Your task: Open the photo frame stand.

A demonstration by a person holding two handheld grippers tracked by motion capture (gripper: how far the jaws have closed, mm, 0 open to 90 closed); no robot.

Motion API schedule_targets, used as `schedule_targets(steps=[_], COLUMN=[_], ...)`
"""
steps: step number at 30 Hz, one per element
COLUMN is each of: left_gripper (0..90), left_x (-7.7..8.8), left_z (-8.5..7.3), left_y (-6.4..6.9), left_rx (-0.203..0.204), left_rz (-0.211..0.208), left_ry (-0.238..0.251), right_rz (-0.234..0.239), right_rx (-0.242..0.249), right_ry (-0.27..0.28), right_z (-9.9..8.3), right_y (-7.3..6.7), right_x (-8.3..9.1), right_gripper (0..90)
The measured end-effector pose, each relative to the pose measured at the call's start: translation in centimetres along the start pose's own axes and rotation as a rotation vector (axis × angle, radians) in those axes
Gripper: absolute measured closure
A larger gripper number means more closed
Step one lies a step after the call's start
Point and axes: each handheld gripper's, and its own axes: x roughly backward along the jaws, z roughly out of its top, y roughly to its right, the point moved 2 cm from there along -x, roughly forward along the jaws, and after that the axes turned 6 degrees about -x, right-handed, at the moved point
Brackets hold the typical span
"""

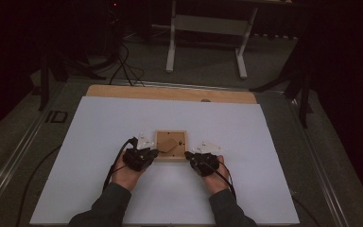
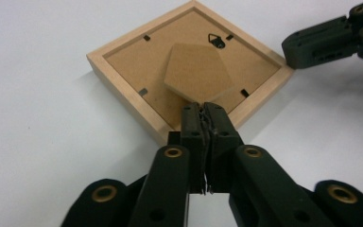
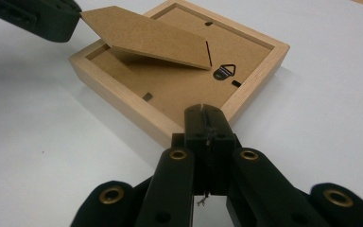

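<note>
1. The room is dark, its walls lost in shadow.
2. A grey carpet floor (image 1: 208, 56) lies beyond the table.
3. A white-legged stand (image 1: 208, 28) sits at the back.
4. Black cables (image 1: 125, 64) trail across the floor.
5. A white sheet (image 1: 170, 189) covers the wooden table (image 1: 170, 93).

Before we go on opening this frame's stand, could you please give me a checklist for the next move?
1. Frame lies back up, flat on the table: ok.
2. Stand is raised off the backing at its free tip: ok.
3. Left gripper is at the stand's tip with its jaws shut: ok. Whether it props or pinches the tip: cannot tell.
4. Right gripper is shut at the frame's opposite corner: ok. Whether it presses firmly enough to steady the frame: cannot tell.
5. Hanger is clear of the stand: ok.
</note>
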Motion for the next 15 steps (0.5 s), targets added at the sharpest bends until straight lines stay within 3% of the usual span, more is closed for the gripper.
schedule_targets(steps=[8,15], left_gripper=[89.8,89.7], left_x=[-1.2,-1.3], left_z=[-0.2,0.9], left_y=[0.0,-0.1], left_rx=[0.014,0.031], left_rz=[-0.009,-0.010], left_ry=[-0.055,-0.026], right_rz=[-0.001,0.001], right_rx=[0.002,0.001], right_ry=[0.002,0.000], right_z=[0.0,0.0], right_y=[0.0,0.0], right_x=[0.0,0.0], right_gripper=[89.6,89.6])
